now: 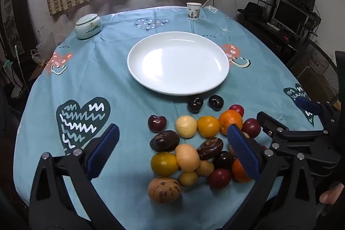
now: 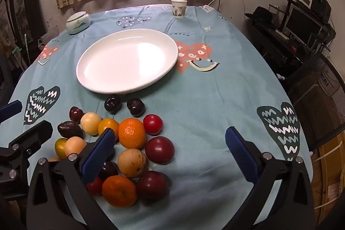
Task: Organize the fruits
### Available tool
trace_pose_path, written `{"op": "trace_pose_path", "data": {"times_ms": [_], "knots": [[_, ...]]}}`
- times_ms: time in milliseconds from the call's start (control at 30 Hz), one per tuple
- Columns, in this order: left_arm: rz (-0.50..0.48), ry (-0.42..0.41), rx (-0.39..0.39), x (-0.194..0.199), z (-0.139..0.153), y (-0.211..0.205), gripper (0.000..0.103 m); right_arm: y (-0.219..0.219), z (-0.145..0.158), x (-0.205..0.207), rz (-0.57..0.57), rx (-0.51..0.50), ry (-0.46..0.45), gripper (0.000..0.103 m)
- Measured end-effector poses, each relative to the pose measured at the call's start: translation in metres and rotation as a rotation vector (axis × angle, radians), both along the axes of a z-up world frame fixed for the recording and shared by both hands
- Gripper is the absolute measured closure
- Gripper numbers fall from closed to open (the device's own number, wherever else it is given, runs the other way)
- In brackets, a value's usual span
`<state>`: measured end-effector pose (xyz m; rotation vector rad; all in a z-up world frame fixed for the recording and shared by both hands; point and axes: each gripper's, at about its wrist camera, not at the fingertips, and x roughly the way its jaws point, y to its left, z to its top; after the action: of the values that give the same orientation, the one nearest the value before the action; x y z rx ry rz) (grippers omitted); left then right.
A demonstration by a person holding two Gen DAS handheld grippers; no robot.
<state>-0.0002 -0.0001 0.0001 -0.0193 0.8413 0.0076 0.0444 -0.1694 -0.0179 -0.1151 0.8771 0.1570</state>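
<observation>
**Starting the sort: pick from the edge of the pile**

We hold both grippers above the near side of the table, tilted down toward the fruit, and nothing is between either pair of fingers. The left gripper (image 1: 172, 148) has its fingers spread wide over the left part of the pile; the right gripper (image 2: 170, 150) is just as wide over the right part. The fruit pile (image 1: 194, 143) sits loose on the blue tablecloth (image 1: 107, 70), just in front of the white plate (image 1: 178, 61), which holds nothing yet.

As we judge it, the step in hand is the first pick. We do best to take an outlying fruit, not one wedged in the middle: the two dark cherries (image 2: 124, 106) nearest the plate, or the dark red plum (image 2: 159, 149) on the right edge. We come straight down with one finger on each side, so neighbours are not nudged and sent rolling. Round fruit slips, so we close gently across the widest part. The two grippers stand close together; we move one at a time.
</observation>
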Motion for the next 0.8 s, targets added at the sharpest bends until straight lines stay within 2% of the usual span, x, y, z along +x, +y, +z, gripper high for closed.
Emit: {"op": "trace_pose_path", "data": {"times_ms": [267,433,467,800], "knots": [[-0.001,0.002,0.0,-0.008,-0.008,-0.007,0.002,0.004,0.001,-0.004,0.0,0.002,0.001,0.001],[-0.007,0.003,-0.005,-0.007,0.001,-0.003,0.002,0.008,0.009,-0.005,0.017,-0.001,0.004,0.001],[-0.007,0.001,-0.005,-0.008,0.002,-0.004,0.002,0.006,0.001,-0.006,0.029,0.0,0.001,0.001],[-0.009,0.008,-0.026,-0.005,0.001,0.005,0.002,0.009,0.004,-0.008,0.032,0.001,-0.006,0.001]]}}
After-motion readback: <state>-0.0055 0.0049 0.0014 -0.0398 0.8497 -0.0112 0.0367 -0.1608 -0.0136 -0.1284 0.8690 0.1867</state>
